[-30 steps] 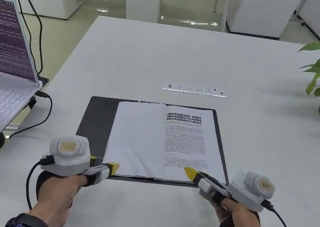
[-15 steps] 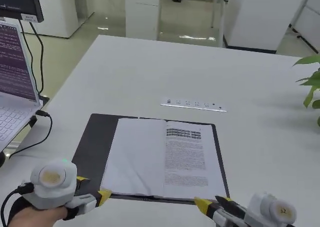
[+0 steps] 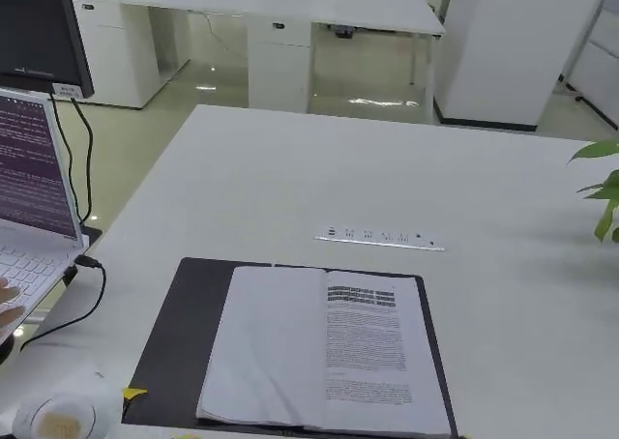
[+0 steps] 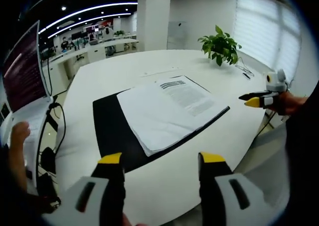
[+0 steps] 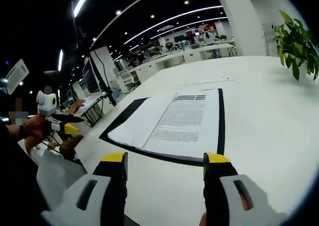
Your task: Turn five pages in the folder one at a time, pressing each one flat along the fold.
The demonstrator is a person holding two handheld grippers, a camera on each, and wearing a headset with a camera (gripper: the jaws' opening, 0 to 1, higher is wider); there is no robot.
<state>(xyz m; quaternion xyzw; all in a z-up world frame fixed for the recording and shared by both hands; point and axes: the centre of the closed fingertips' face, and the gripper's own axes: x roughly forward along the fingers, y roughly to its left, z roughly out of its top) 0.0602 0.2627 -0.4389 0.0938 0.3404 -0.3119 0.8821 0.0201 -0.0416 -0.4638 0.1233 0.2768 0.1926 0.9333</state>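
Lying open near the table's (image 3: pixel 290 168) front edge, the folder (image 3: pixel 179 342) has bare tabletop all round. Left gripper (image 4: pixel 162 159) and right gripper (image 5: pixel 167 159) hang wide-jawed, empty, short of it. Head view crops the folder's near edge.

Bright, even overhead light glares off the floor (image 3: pixel 375 102); both gripper views bend at their edges.

laptop (image 3: pixel 34 183): cut by left edge | page text (image 3: pixel 364 347): unreadably small
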